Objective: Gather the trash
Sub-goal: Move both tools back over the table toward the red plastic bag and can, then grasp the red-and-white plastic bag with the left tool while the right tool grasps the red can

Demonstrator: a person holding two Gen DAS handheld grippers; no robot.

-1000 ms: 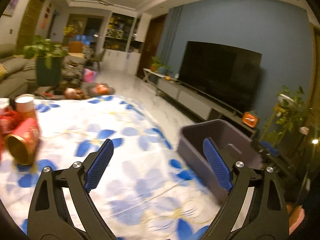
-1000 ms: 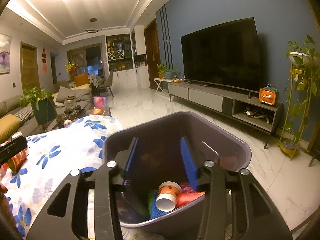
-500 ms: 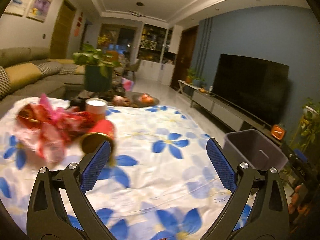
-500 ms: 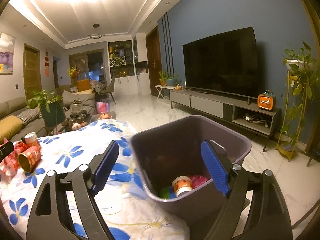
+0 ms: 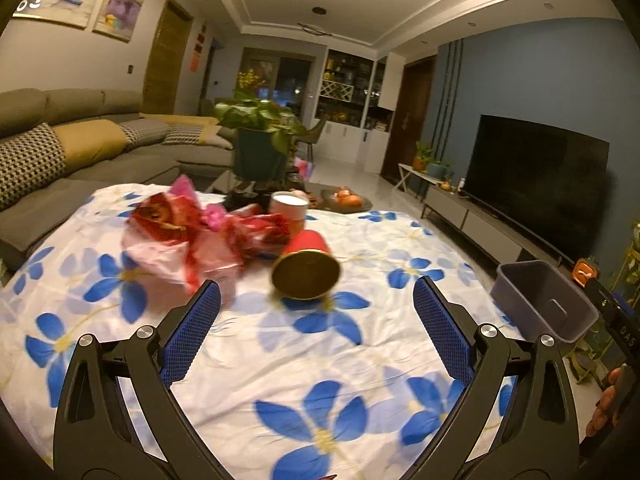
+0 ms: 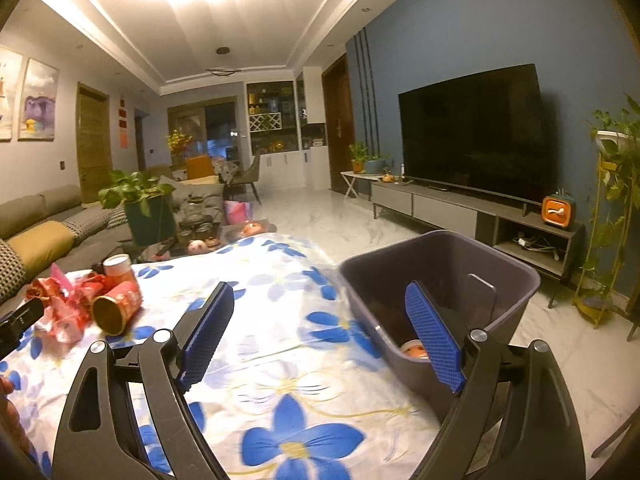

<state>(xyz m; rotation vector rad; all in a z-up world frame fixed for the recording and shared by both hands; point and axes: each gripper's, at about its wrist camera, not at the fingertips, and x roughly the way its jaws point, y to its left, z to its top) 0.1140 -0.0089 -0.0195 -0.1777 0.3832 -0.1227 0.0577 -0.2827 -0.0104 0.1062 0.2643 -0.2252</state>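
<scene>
Red can [image 5: 306, 270] on side, gold end facing open left gripper [image 5: 316, 330].

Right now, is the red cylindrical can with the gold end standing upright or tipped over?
Tipped over: the red cylindrical can lies on its side on the floral cloth, gold end facing the left gripper.

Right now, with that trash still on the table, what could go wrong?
The red can lies on its side on the floral cloth, so a nudge from the open left gripper might roll it away. The crumpled wrappers touch the paper cup; grabbing them could tip it.
</scene>
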